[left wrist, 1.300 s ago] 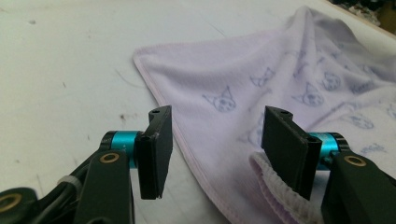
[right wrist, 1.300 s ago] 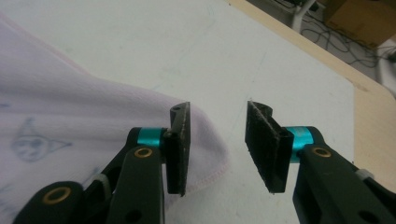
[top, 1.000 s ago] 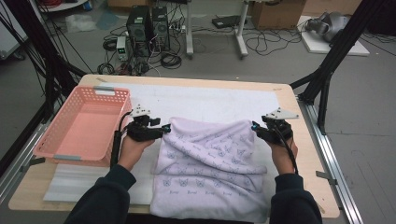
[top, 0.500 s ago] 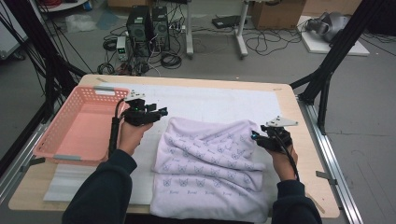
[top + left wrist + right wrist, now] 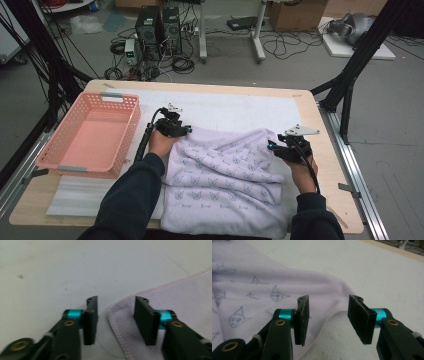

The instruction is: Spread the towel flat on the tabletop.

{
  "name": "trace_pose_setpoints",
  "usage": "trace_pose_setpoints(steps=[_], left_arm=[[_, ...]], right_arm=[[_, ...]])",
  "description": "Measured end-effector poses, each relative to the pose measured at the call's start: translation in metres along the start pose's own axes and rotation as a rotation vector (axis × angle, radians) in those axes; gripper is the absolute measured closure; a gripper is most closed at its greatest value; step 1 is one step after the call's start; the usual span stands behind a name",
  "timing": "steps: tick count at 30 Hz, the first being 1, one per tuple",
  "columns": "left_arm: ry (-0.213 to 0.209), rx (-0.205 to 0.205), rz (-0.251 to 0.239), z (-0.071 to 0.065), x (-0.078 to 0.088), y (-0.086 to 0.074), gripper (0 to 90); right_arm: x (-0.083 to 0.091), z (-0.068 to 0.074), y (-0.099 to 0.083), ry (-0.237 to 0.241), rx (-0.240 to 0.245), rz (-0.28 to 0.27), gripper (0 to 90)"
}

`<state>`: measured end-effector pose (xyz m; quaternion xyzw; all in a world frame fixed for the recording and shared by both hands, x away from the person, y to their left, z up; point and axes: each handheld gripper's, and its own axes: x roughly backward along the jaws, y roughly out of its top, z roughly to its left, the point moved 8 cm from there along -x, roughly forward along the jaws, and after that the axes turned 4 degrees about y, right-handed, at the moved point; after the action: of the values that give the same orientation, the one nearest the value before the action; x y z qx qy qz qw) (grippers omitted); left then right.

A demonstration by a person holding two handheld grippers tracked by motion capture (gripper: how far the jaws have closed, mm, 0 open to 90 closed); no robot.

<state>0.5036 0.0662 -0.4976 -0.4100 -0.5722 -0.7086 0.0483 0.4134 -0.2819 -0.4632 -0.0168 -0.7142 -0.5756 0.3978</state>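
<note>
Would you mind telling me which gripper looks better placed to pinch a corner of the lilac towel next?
Probably the left gripper: the lilac towel has its hemmed corner between its jaws, which have just been closing. The right gripper has only a hem edge in its gap.

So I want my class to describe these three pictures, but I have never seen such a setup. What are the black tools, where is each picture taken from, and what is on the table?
A person sits at a table with a hand-held two-jaw gripper in each hand: the left gripper and the right gripper. The high view looks down from above the person's side, so the sleeves come in from the bottom. The other two pictures come from small cameras riding on the grippers, looking along their black jaws.

On the table lie a rumpled lilac towel with small printed figures and a pink basket, which looks empty.

The left gripper's jaws have just been closing; a towel corner lies between them, but they do not pinch it yet. The right gripper's jaws stand open around another towel edge. Nothing is held.
</note>
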Motion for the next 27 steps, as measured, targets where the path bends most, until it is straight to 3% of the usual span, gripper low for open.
trace_pose_setpoints(steps=[2,3,5,7,9,14,16,18,19,21,23,24,25,27], left_arm=[[-0.024,-0.001,-0.012,0.003,-0.001,0.000,84.8],[-0.016,0.022,-0.011,0.007,-0.002,0.001,86.4],[0.087,0.044,-0.024,0.023,-0.002,0.005,87.3],[0.146,0.129,-0.061,0.042,-0.001,0.009,87.5],[0.170,0.196,-0.096,0.055,0.002,0.012,87.5],[0.169,0.178,-0.083,0.056,0.000,0.010,87.8],[0.167,0.179,-0.076,0.057,0.000,0.009,87.7],[0.168,0.178,-0.068,0.057,-0.001,0.007,87.8],[0.170,0.174,-0.064,0.058,-0.001,0.007,87.8],[0.165,0.205,-0.075,0.059,-0.001,0.007,87.8],[0.169,0.221,-0.088,0.062,0.001,0.009,87.8],[0.173,0.228,-0.096,0.063,0.001,0.011,87.9],[0.177,0.235,-0.099,0.065,0.002,0.013,87.9],[0.184,0.233,-0.104,0.069,0.003,0.021,87.9]], right_arm=[[0.000,0.000,0.000,0.000,-0.006,-0.003,51.3],[0.000,-0.001,0.000,0.000,-0.005,-0.001,51.3],[0.000,0.000,-0.001,0.002,-0.006,0.001,51.4],[-0.001,0.001,-0.001,0.002,-0.002,0.001,51.4],[-0.003,0.001,0.000,0.002,-0.001,-0.002,51.8],[-0.024,-0.015,0.003,-0.042,-0.039,0.002,53.4],[-0.037,-0.024,0.003,-0.038,-0.100,0.018,53.7],[-0.052,-0.025,0.005,-0.004,-0.140,0.036,53.9],[-0.059,-0.025,0.007,0.003,-0.137,0.045,54.6],[-0.072,-0.021,0.010,0.027,-0.113,0.078,59.4],[-0.081,-0.019,0.014,0.057,-0.087,0.096,71.4],[-0.084,-0.019,0.016,0.077,-0.083,0.103,85.6],[-0.086,-0.021,0.019,0.084,-0.062,0.113,87.9],[-0.089,-0.031,0.025,0.038,-0.011,0.124,89.0]])
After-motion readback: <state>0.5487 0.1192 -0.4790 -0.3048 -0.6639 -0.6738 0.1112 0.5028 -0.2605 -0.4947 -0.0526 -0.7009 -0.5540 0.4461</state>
